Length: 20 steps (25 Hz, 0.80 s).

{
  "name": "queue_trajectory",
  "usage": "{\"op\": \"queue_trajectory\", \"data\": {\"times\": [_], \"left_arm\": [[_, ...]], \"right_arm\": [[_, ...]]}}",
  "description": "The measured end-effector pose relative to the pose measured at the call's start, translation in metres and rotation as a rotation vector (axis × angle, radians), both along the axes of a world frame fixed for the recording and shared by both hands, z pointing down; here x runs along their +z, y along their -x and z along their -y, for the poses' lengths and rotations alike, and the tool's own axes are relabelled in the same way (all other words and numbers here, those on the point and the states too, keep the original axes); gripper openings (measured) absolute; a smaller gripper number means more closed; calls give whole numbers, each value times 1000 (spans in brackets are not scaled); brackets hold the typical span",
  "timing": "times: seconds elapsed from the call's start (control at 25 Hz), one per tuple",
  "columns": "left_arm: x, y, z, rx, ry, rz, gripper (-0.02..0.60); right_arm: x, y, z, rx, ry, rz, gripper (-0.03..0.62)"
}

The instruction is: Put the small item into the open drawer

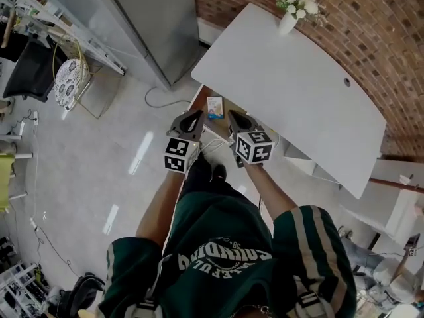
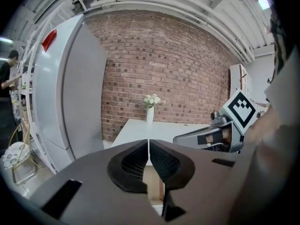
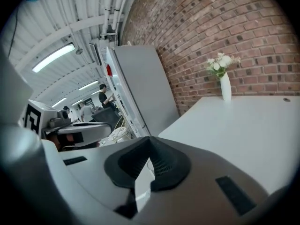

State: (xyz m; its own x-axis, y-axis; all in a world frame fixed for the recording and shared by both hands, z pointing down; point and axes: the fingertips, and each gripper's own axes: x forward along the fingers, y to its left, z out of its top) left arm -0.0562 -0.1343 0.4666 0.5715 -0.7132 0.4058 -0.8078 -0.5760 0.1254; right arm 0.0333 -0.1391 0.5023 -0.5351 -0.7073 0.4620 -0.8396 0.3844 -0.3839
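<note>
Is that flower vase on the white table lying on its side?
No, the vase stands upright near the far edge of the white table.

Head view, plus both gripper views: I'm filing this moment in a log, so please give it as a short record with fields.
left gripper: shut, nothing in it
right gripper: shut, nothing seen in it
box: lies in the drawer
drawer: open, by the table's end
table: white, vase of flowers at its far corner
grippers' place: side by side, over the drawer
</note>
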Motion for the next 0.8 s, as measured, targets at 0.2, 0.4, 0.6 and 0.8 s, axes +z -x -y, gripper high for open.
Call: {"op": "queue_trajectory", "data": {"times": [0.2, 0.4, 0.6, 0.8], "left_arm": [[-30, 9, 6, -11, -64, 3, 25], [-68, 18, 9, -8, -147, 7, 25], [-100, 20, 12, -8, -215, 6, 25], [-113, 24, 12, -16, -248, 4, 25]], "right_arm": [[-48, 7, 7, -44, -120, -33, 25], [-89, 13, 11, -66, -228, -42, 25], [-120, 16, 10, -94, -319, -79, 25], [-136, 20, 2, -118, -368, -102, 25]]}}
